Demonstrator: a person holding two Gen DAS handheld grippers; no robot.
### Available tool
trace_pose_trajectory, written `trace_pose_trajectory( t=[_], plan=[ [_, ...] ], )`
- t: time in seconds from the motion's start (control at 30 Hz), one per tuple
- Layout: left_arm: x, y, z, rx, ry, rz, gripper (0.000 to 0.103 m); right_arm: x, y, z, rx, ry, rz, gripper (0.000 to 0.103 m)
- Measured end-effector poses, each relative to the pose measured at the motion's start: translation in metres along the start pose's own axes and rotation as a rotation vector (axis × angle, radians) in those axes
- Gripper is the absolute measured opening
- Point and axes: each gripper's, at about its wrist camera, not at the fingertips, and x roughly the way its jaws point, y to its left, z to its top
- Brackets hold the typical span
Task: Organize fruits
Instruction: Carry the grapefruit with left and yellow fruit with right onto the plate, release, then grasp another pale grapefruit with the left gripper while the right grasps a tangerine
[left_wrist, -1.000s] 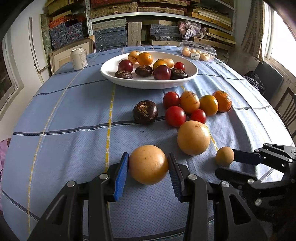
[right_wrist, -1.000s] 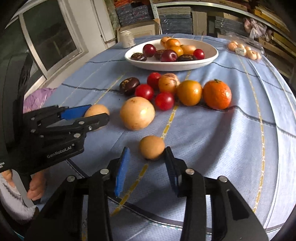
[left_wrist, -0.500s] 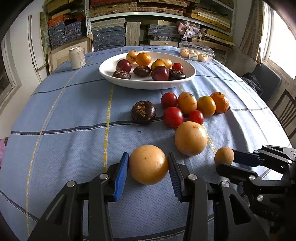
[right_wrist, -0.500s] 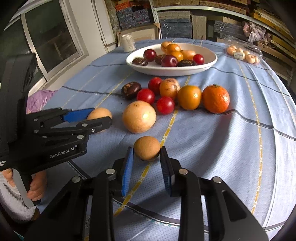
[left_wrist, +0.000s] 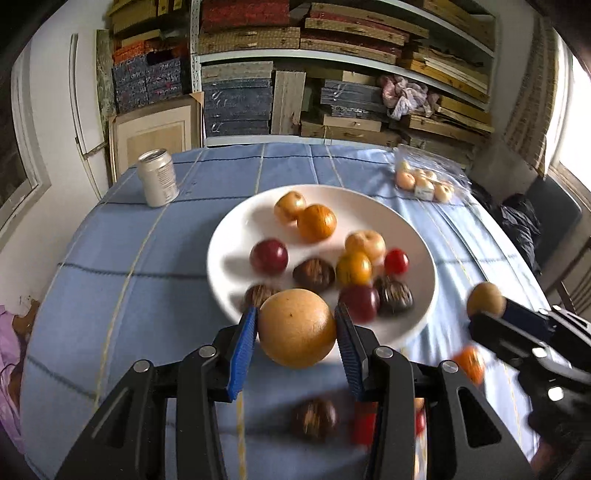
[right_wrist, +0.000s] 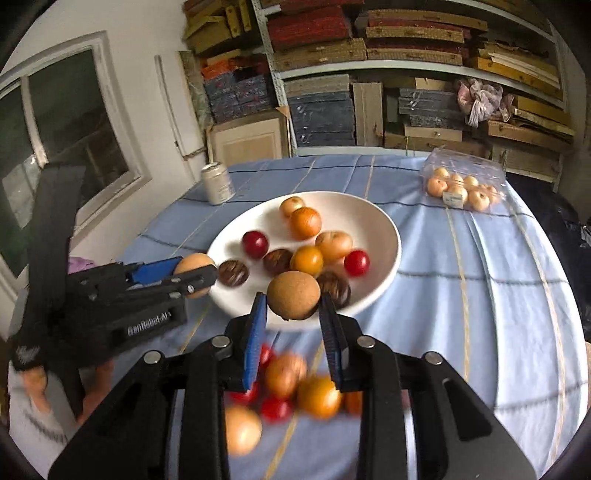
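Now two tongs, each gripping one fruit — left tongs large pear, right tongs small pear — plate holds nine.

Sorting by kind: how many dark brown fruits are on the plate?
3: left brown fruit by the plate rim, middle brown fruit, right brown fruit. The held fruit may hide others.

One white plate, one can, two grippers
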Motion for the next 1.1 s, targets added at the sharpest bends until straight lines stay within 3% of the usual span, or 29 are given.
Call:
trace_pose_trajectory(
  t=[0.27,0.3,0.37,0.4,0.5,0.6,0.83,0.93,1.1],
  plan=[
    [0.047,0.007,0.012,-0.017,0.051,0.031,0.043,0.074,-0.024,0.029,0.074,0.04,-0.026,0.03],
    [0.049,0.008,0.011,-0.015,0.054,0.027,0.044,0.078,-0.029,0.028,0.091,0.04,-0.019,0.032],
    [0.048,0.008,0.011,-0.012,0.053,0.015,0.044,0.079,-0.034,0.025,0.111,0.026,-0.01,0.048],
    [0.046,0.008,0.01,-0.01,0.046,0.017,0.045,0.077,-0.037,0.024,0.122,0.017,-0.02,0.048],
    [0.033,0.01,0.008,-0.011,0.002,0.033,0.07,0.067,-0.036,0.021,0.109,-0.001,-0.035,0.048],
    [0.015,0.014,-0.001,-0.021,-0.03,0.03,0.07,0.047,-0.027,0.013,0.068,-0.04,-0.069,0.049],
    [-0.019,0.025,-0.053,-0.065,-0.023,0.016,0.07,-0.016,-0.036,-0.035,0.138,-0.156,-0.054,0.067],
    [-0.037,0.015,-0.08,-0.032,-0.03,-0.001,0.07,-0.037,-0.053,-0.06,0.212,-0.178,-0.055,0.071],
    [-0.061,-0.021,-0.113,0.108,-0.064,-0.046,0.071,-0.058,-0.082,-0.088,0.36,-0.186,-0.021,0.079]
  ],
)
